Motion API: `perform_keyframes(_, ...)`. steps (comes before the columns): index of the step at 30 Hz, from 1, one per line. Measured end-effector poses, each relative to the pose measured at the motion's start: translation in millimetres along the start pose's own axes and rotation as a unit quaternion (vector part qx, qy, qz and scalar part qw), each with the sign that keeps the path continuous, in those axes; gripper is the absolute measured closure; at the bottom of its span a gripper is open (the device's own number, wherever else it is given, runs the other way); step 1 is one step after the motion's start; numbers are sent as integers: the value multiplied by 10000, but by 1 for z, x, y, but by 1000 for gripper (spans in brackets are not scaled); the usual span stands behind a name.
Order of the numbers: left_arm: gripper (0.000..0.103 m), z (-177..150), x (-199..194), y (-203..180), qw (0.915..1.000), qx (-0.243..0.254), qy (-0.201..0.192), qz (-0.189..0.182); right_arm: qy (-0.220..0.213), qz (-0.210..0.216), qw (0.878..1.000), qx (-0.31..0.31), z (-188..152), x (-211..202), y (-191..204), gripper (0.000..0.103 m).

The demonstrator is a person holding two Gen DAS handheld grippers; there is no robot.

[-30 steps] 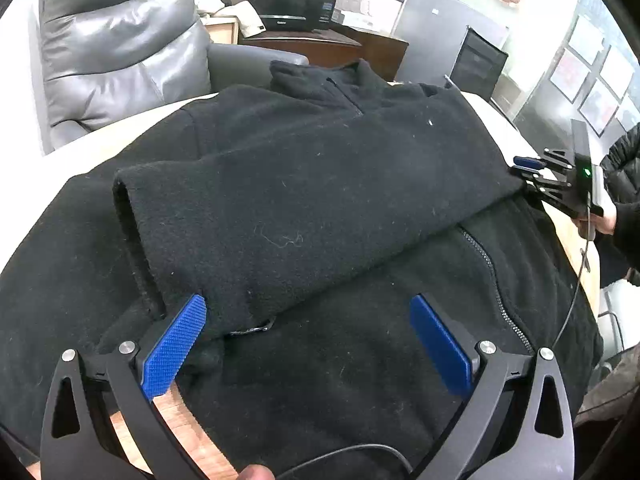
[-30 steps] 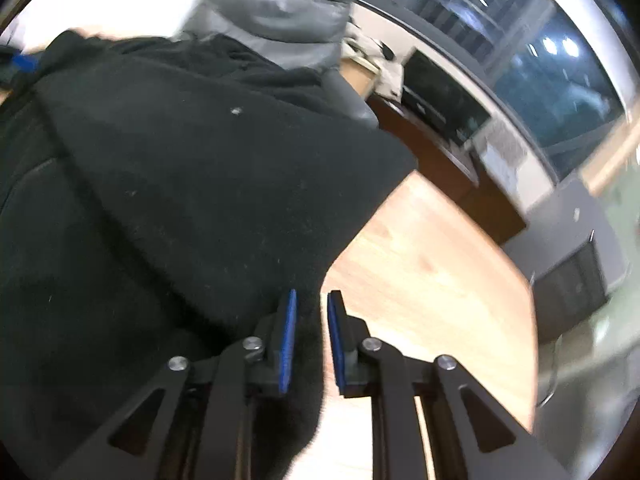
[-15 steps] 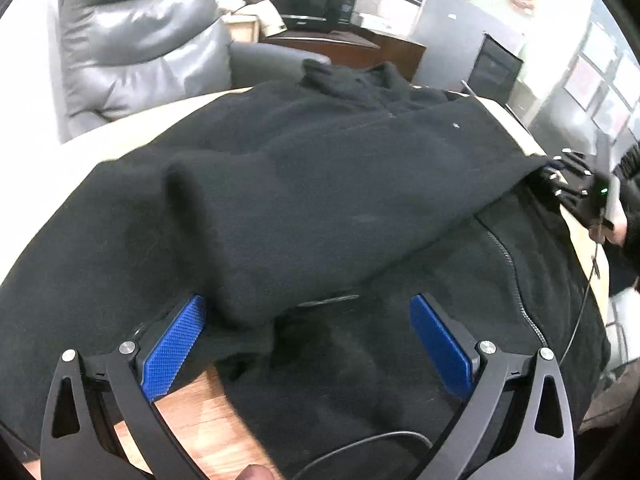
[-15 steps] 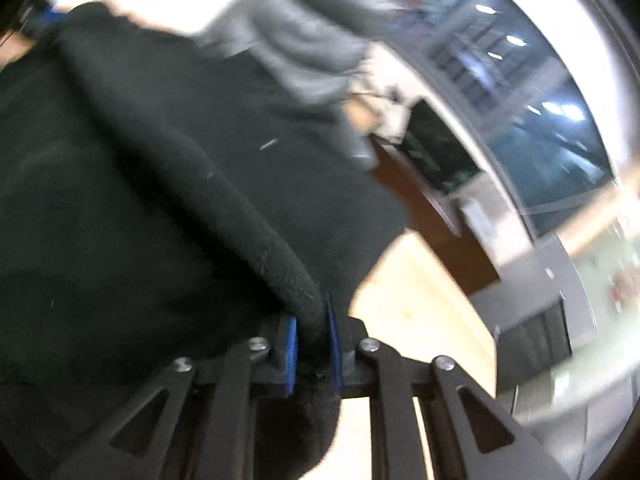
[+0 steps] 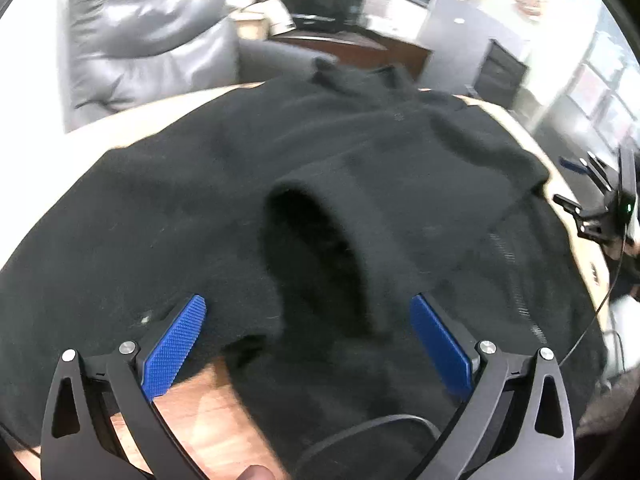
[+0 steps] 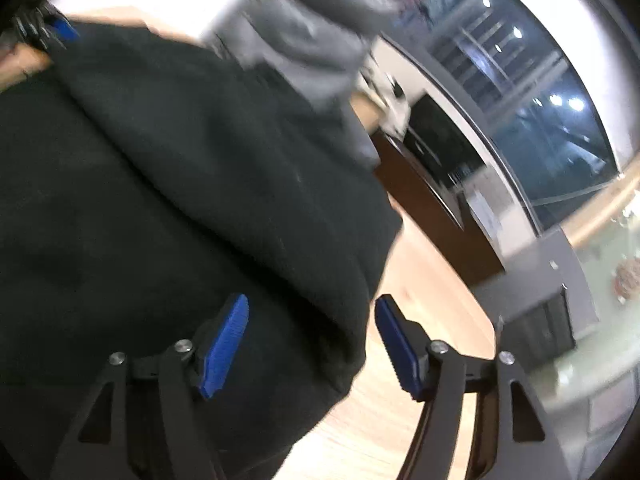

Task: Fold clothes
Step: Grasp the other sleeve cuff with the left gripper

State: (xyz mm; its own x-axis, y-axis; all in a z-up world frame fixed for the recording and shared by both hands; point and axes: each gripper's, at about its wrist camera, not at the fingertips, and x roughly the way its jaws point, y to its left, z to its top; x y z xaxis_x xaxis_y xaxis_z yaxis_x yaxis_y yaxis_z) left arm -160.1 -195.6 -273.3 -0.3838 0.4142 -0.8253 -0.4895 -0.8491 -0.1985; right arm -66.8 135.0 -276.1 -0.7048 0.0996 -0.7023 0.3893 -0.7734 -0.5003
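A grey leather armchair (image 5: 144, 36) stands behind the light wooden table (image 5: 132, 120). Farther back, a dark wooden cabinet (image 5: 360, 46) carries what seems to be a black microwave (image 5: 316, 4), blurred. A grey cabinet (image 5: 460, 48) stands to its right, and framed pictures (image 5: 600, 96) hang along the wall.

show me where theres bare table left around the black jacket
Bare wood shows right of the black fleece jacket up to the table edge, and in a small patch by the left gripper. The middle is all fleece.
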Motion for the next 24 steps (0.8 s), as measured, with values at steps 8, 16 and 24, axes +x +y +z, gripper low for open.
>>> perform_keyframes(8,0,28,4,-31,9979,174,11,-632,-610,1438,9866,461,110,38,-28,22)
perform_keyframes(16,3,37,48,8,9854,-1098,292,-1266,-102,1691,9759,1377,85,75,-18,45)
perform_keyframes(24,92,52,37,30,9732,-1685,93,-1565,-42,1645,9706,1756,54,65,-35,53)
